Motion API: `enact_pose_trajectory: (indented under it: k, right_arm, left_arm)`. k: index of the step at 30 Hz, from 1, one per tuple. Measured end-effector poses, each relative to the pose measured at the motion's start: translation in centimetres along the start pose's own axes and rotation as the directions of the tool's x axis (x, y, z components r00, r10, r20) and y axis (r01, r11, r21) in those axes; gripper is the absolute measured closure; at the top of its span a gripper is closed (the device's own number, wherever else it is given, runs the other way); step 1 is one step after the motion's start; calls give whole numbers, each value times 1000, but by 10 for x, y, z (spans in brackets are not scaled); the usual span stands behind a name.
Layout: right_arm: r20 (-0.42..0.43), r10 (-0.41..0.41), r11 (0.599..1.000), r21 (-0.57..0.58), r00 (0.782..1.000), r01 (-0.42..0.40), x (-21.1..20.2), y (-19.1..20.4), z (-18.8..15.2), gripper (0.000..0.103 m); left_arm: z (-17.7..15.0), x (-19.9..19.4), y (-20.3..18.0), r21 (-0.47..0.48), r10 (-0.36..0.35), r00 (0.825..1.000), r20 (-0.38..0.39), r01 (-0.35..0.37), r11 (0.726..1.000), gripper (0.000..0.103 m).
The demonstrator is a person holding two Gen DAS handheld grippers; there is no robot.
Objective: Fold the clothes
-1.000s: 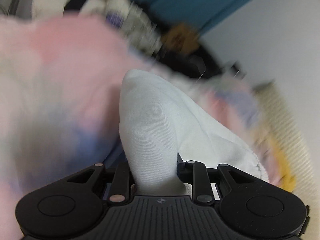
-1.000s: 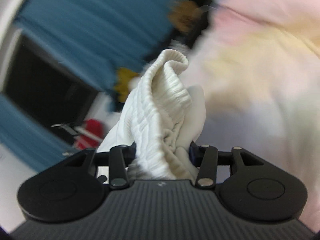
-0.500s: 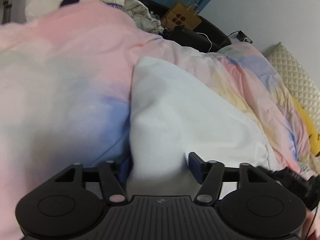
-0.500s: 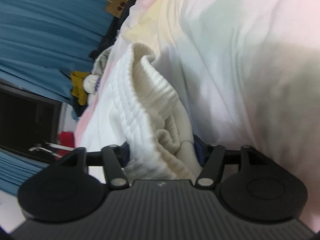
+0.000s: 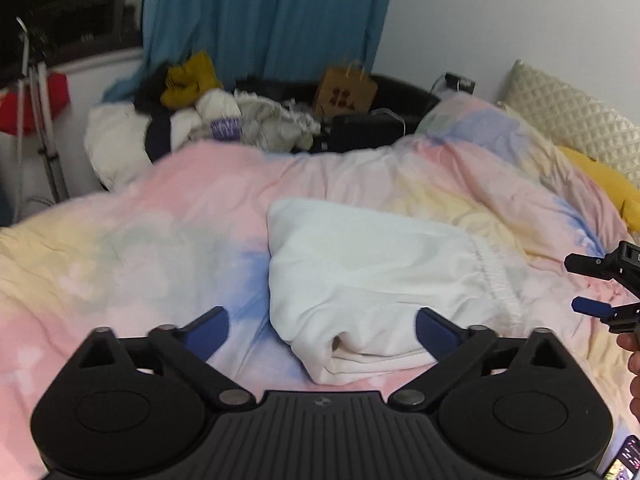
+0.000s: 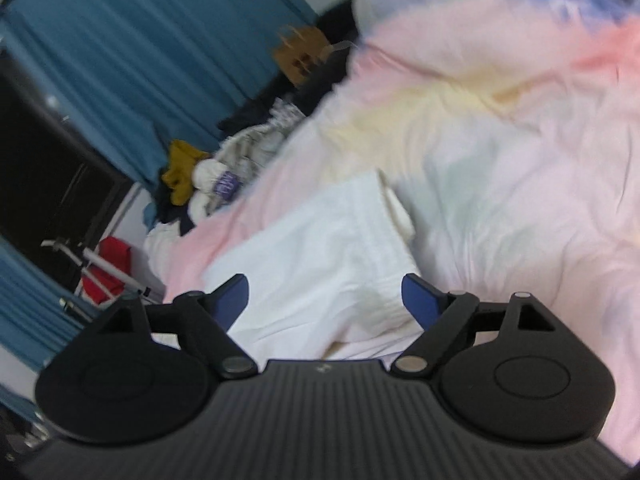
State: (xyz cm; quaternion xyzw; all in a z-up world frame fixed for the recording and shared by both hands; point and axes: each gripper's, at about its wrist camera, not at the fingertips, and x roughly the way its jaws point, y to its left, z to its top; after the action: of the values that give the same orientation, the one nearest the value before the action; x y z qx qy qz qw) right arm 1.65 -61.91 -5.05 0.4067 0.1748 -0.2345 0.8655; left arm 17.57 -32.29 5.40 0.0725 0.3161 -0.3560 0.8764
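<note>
A folded white garment [image 5: 376,280] lies flat on the pastel duvet [image 5: 160,216], its ribbed hem toward the right. My left gripper [image 5: 322,326] hangs above its near edge, jaws still opening wide, blue pads clear of the cloth. In the right wrist view the same white garment [image 6: 320,256] lies below my right gripper [image 6: 325,294], whose jaws are also opening and hold nothing. The right gripper [image 5: 600,288] also shows at the right edge of the left wrist view, beside the garment's hem, with part of a hand behind it.
A heap of clothes [image 5: 224,120] and a brown paper bag [image 5: 346,88] sit beyond the bed's far edge, before a blue curtain [image 5: 264,16]. A quilted cream pillow [image 5: 568,120] and a yellow cushion [image 5: 608,188] lie at the right. A metal stand [image 5: 36,96] is at left.
Both grippers let go of the white garment, opened wide and pulled back and up. The garment now lies folded on the duvet.
</note>
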Motion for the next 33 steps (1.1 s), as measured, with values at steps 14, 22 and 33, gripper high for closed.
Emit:
enact_pose_trajectory:
  k: [14, 22, 33]
  right_arm:
    - [178, 7, 910, -409, 984, 68, -104, 98, -90, 17]
    - [212, -28, 859, -495, 977, 132, -104, 113, -152, 17]
    - [268, -93, 811, -538, 959, 229, -98, 115, -170, 17]
  left_arm:
    - [-66, -168, -20, -6, 144, 965, 219, -146, 989, 0]
    - [-103, -183, -18, 1, 120, 963, 242, -125, 992, 0]
    - [-123, -150, -8, -21, 137, 974, 179, -135, 991, 0]
